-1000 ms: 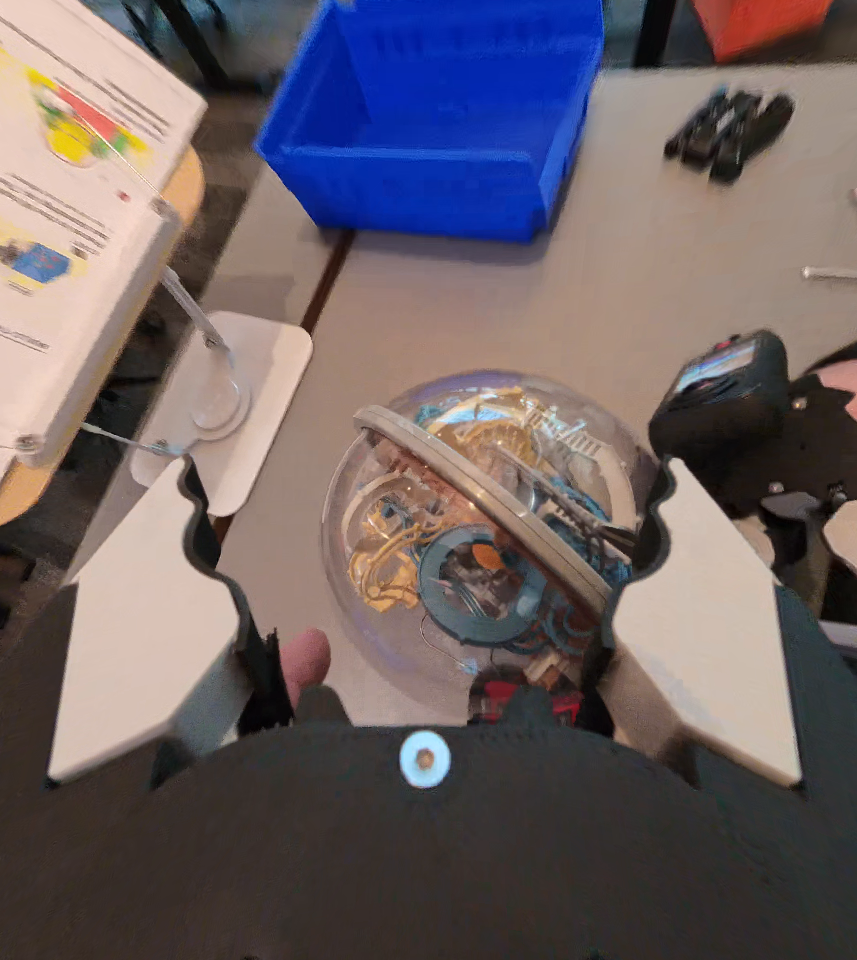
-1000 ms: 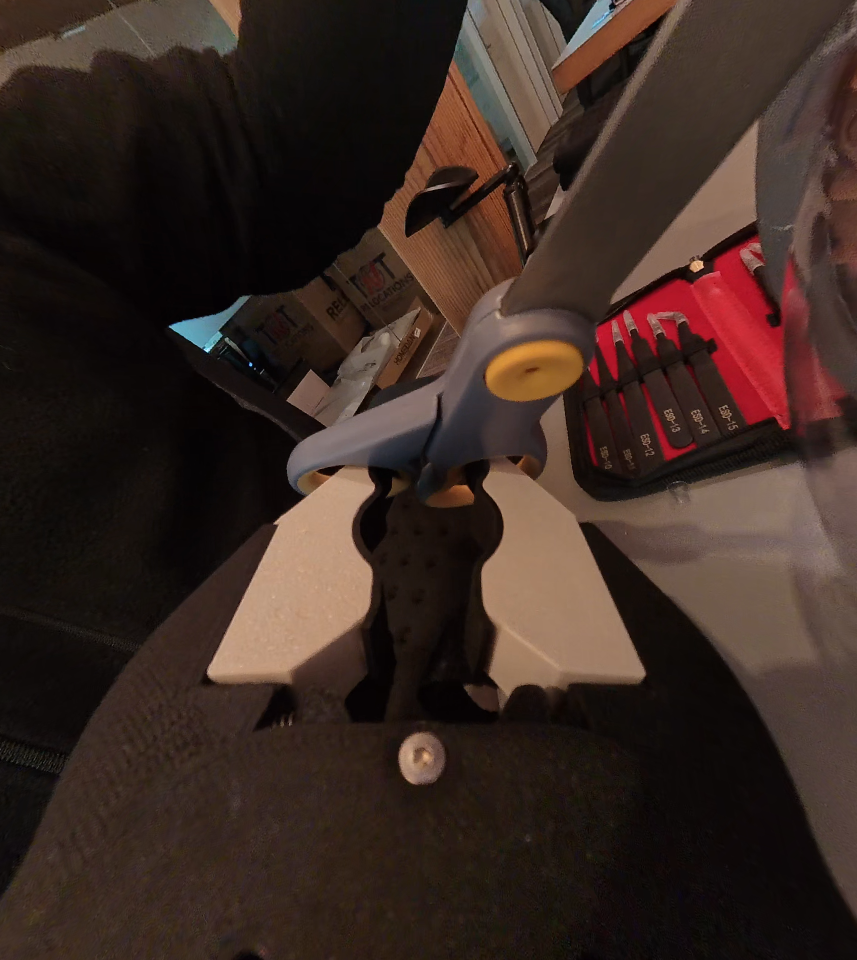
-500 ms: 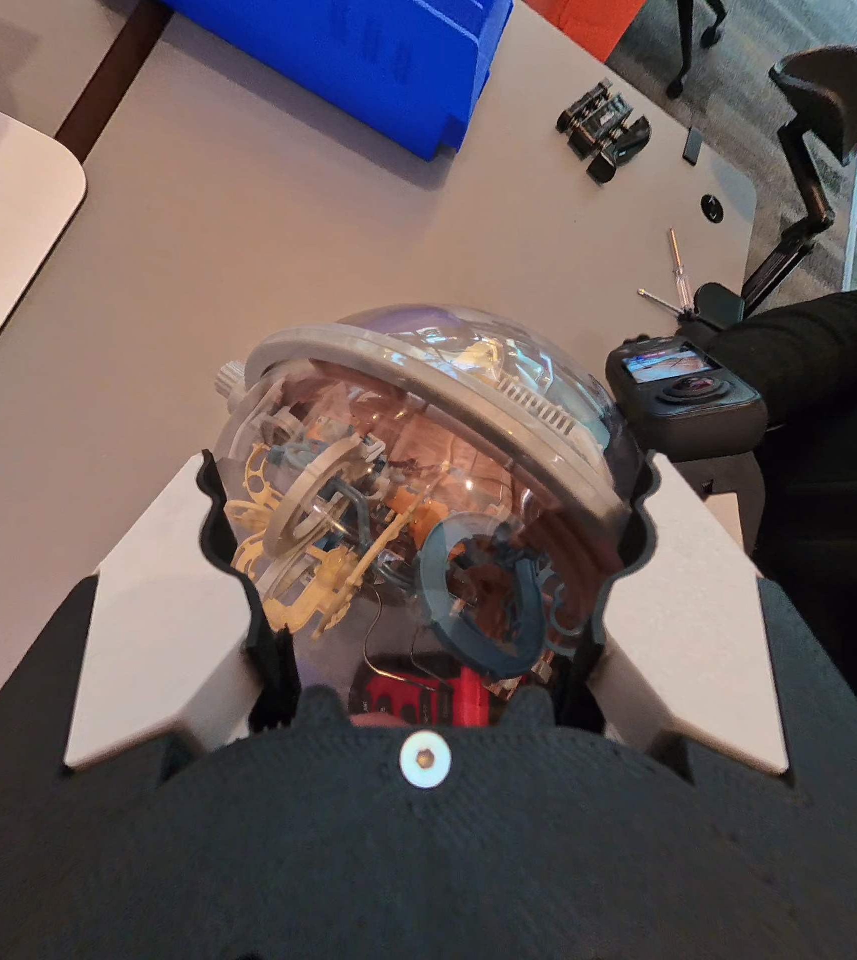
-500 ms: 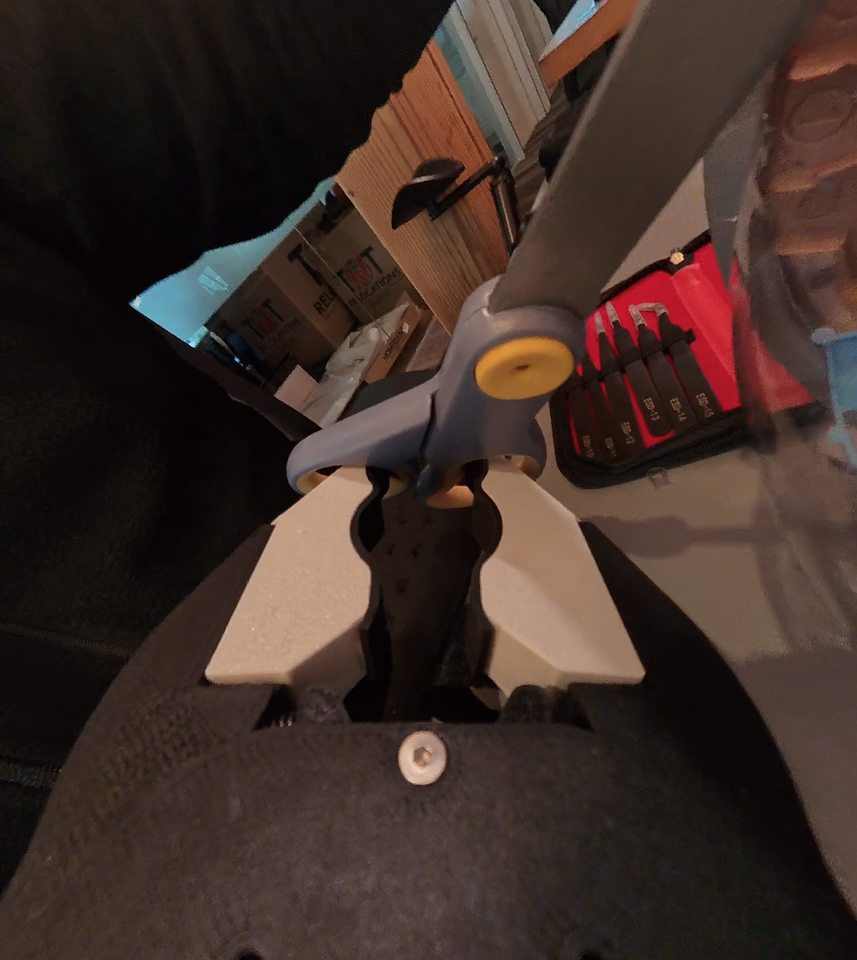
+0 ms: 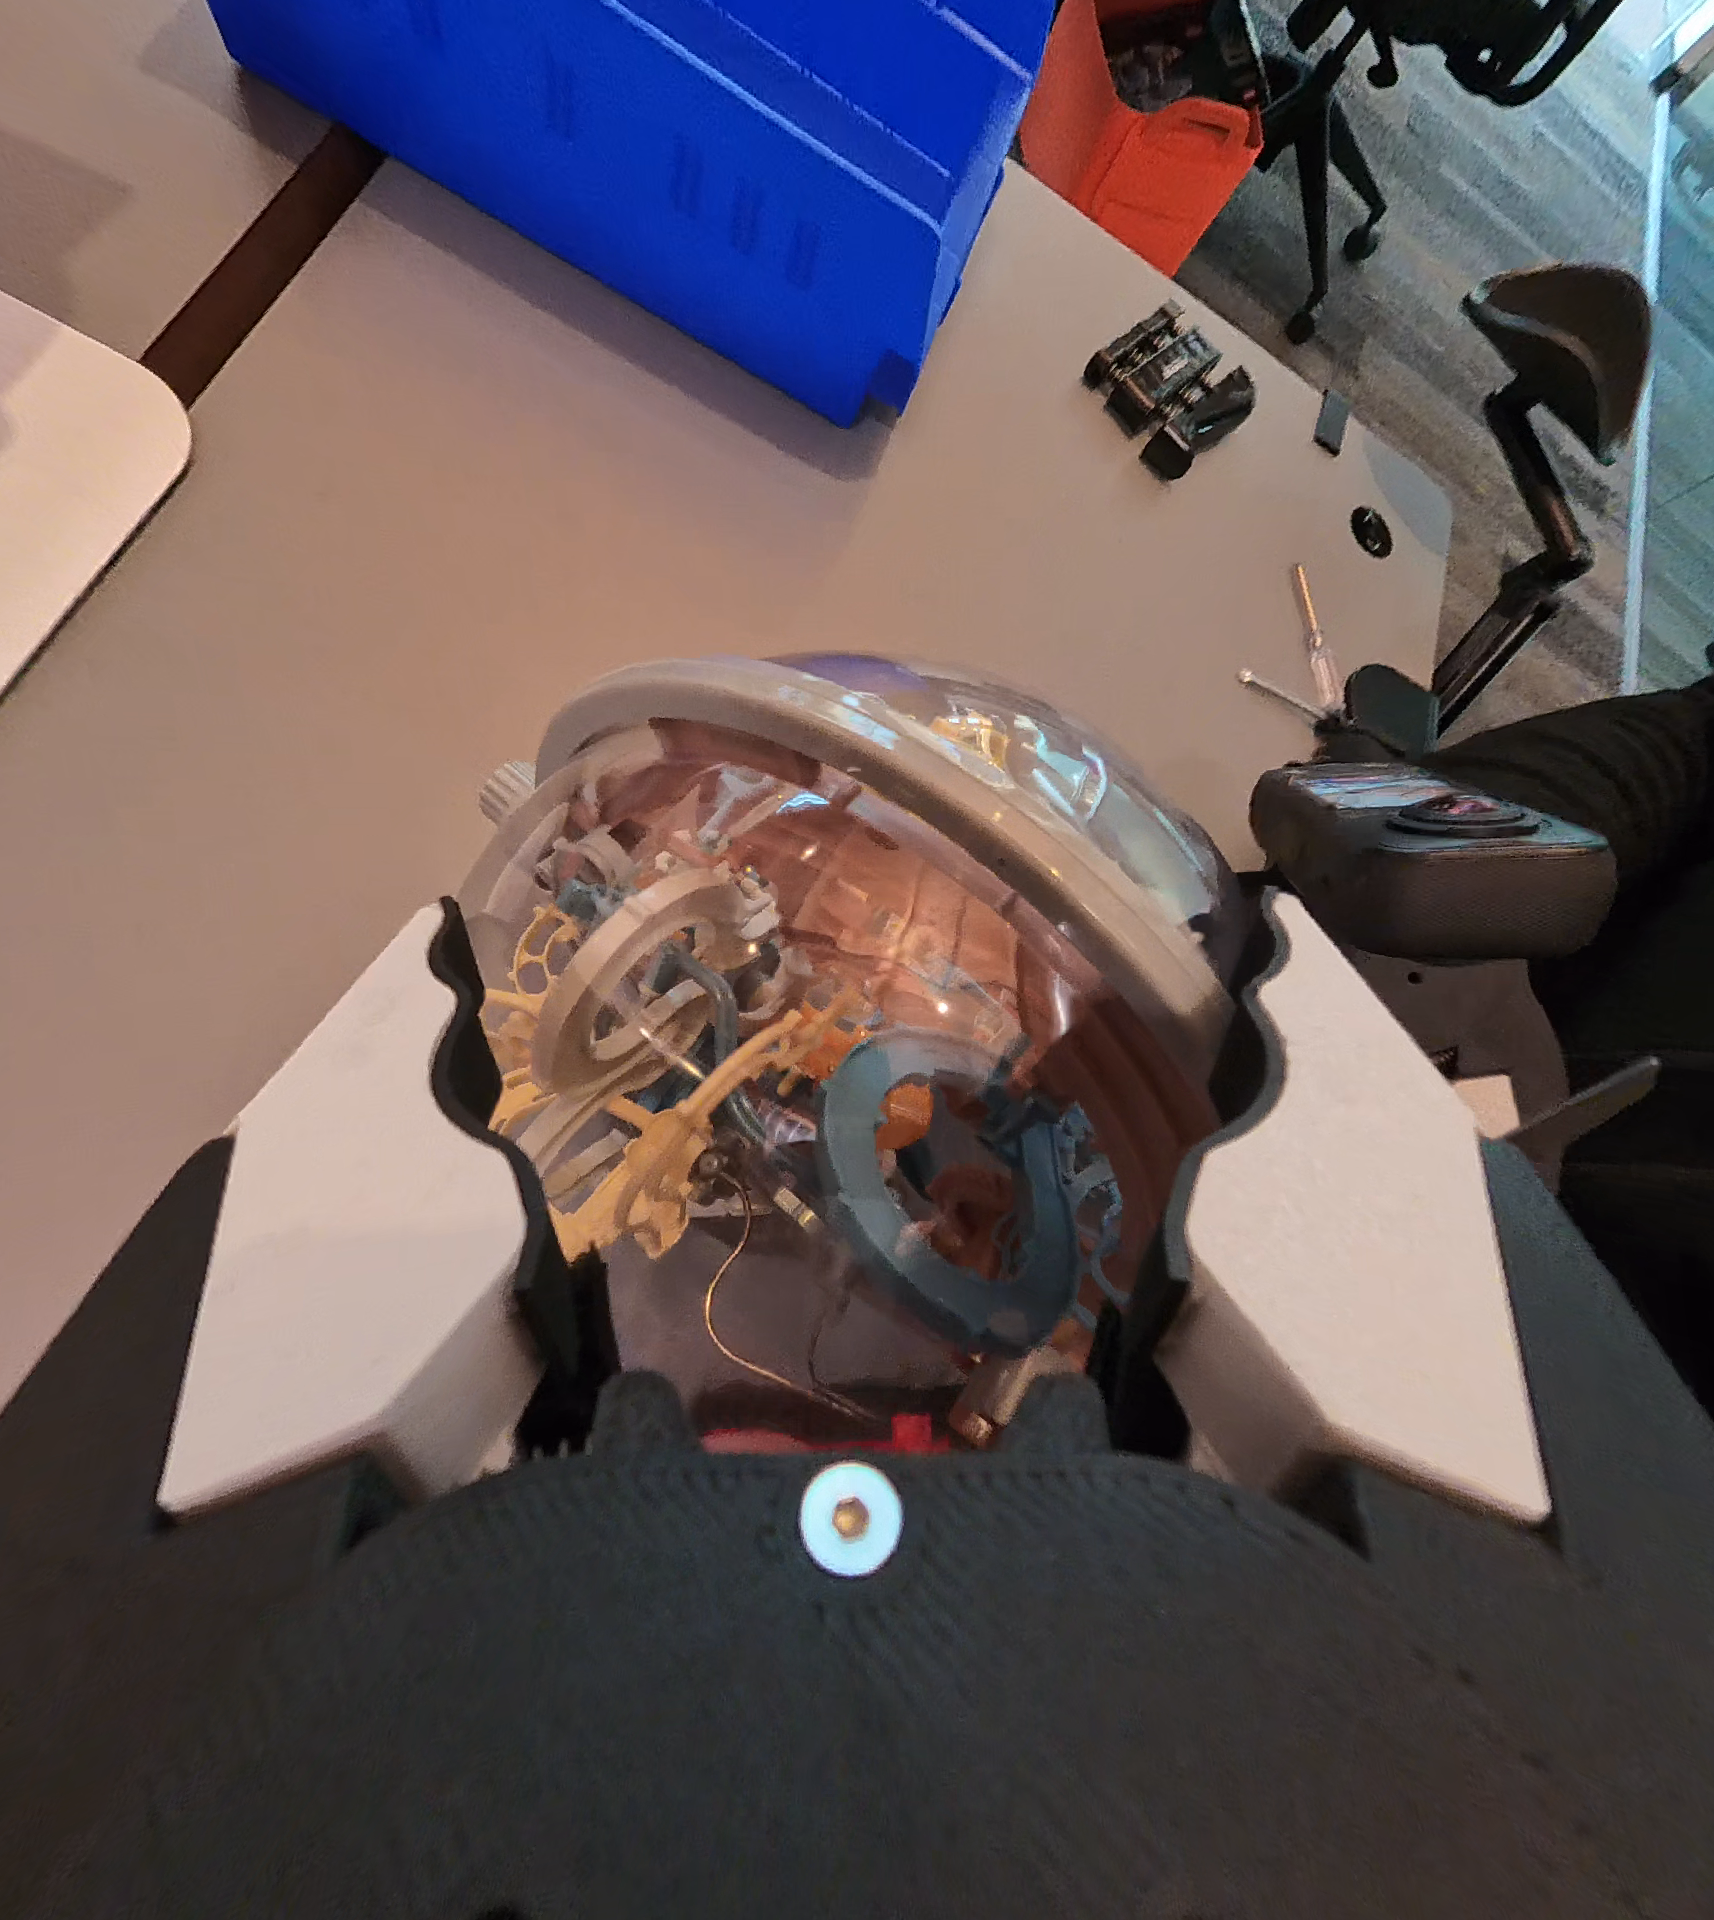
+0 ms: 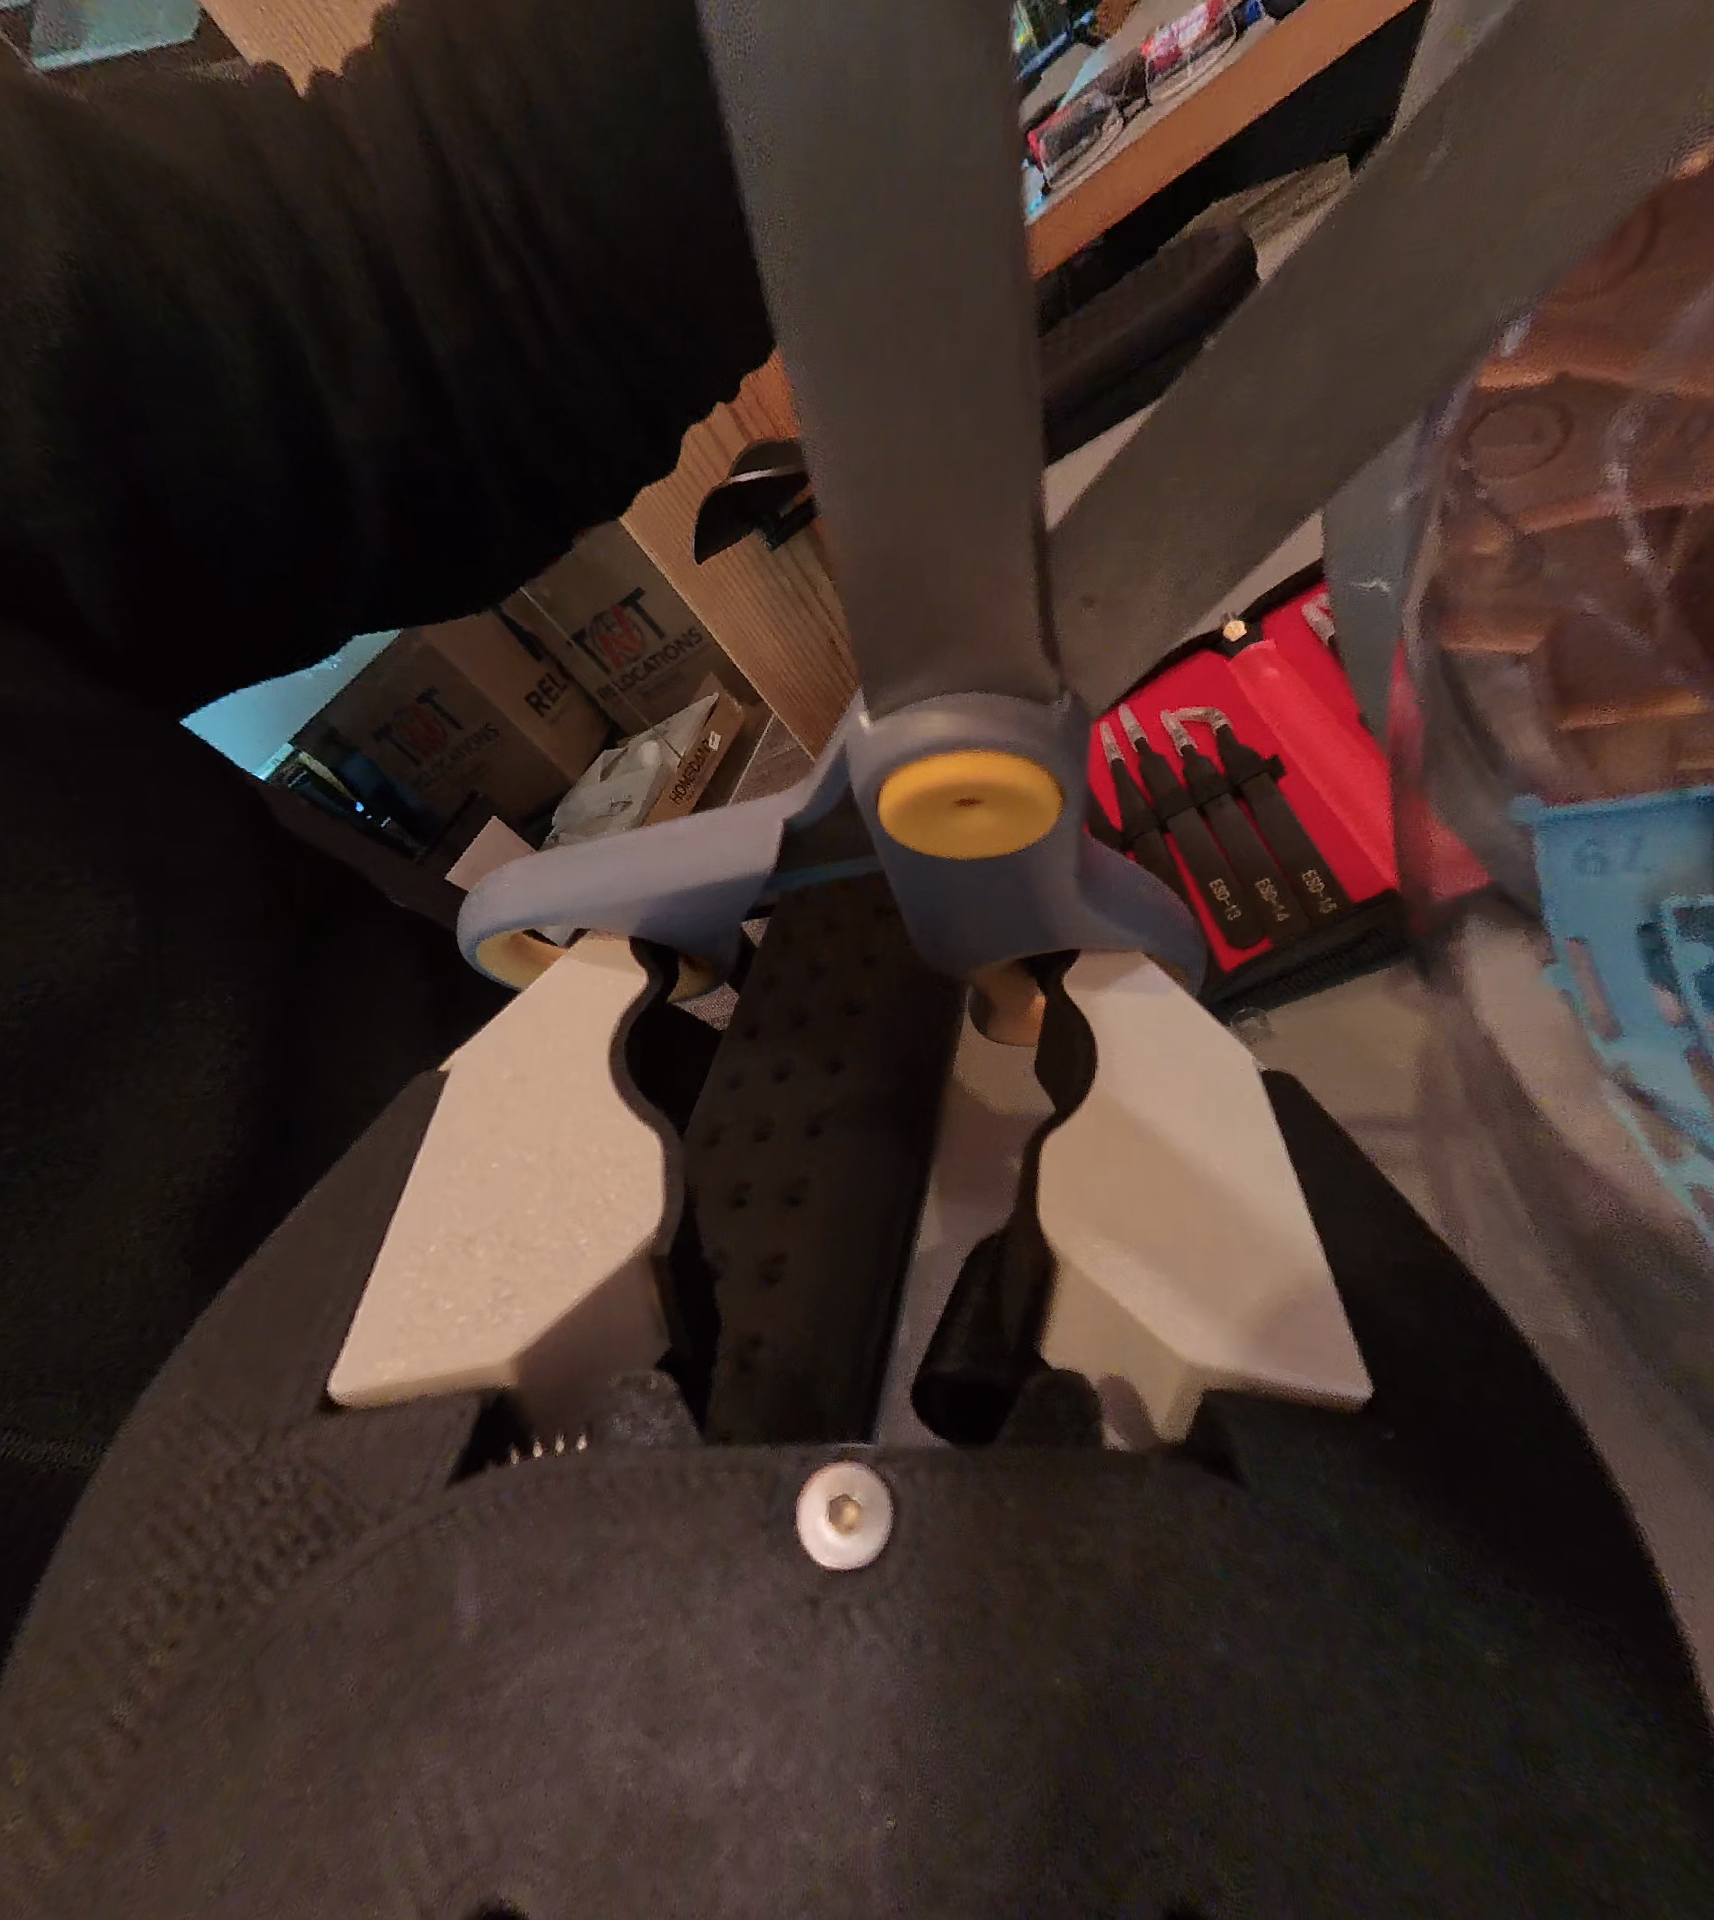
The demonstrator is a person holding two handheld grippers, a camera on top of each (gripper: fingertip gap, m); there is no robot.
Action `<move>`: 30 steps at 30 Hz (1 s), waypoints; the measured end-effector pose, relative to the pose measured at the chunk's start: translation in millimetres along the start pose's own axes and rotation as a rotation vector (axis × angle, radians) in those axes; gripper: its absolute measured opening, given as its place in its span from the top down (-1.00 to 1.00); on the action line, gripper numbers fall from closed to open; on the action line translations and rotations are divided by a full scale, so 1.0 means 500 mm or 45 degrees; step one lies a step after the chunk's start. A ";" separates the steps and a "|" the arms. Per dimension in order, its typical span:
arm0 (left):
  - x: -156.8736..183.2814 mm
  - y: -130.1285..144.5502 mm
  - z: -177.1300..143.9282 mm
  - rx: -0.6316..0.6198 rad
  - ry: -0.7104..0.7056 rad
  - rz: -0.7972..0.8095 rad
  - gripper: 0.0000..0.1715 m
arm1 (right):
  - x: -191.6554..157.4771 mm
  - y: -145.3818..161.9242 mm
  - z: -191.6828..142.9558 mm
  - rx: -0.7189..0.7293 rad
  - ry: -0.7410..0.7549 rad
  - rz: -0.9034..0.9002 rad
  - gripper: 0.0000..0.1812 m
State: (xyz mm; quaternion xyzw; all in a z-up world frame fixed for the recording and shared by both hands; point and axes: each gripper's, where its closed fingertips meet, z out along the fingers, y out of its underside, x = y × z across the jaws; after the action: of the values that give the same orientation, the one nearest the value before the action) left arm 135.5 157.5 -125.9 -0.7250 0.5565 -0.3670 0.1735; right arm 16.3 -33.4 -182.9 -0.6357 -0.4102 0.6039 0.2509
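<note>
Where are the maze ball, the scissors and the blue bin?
maze ball [image 5: 894, 935], left wrist view, on its clear dome.
scissors [image 6: 967, 805], right wrist view, on the yellow pivot cap.
blue bin [image 5: 687, 177], left wrist view, on its side wall.

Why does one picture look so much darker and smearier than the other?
Left wrist view: daylight falls evenly on the grey table, with small glints on the clear maze ball held in the left gripper. Right wrist view: a black sleeve shades it; the scissors in the right gripper are fairly sharp, the ball beside them is smeared and out of focus.
</note>
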 end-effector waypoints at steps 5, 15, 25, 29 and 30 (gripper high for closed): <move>0.005 -0.011 0.006 -0.010 0.019 0.028 -0.55 | -0.004 -0.001 -0.009 -0.003 -0.015 -0.011 0.38; 0.011 0.030 -0.044 0.106 -0.016 0.158 -0.58 | 0.005 -0.023 -0.051 0.107 -0.085 0.038 0.49; 0.008 0.026 -0.076 0.376 0.058 -0.065 -0.66 | 0.007 -0.036 -0.057 0.178 -0.110 0.055 0.41; 0.011 0.030 -0.086 0.415 0.081 -0.084 -0.66 | 0.006 -0.031 -0.058 0.149 -0.111 0.039 0.42; 0.009 0.032 -0.088 0.431 0.090 -0.090 -0.65 | 0.004 -0.032 -0.059 0.156 -0.121 0.049 0.42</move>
State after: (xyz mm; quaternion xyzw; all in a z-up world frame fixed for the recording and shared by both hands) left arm 93.3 154.8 -105.6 -0.6911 0.4667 -0.4865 0.2606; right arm 41.2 -17.8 -166.9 -0.5975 -0.3716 0.6622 0.2578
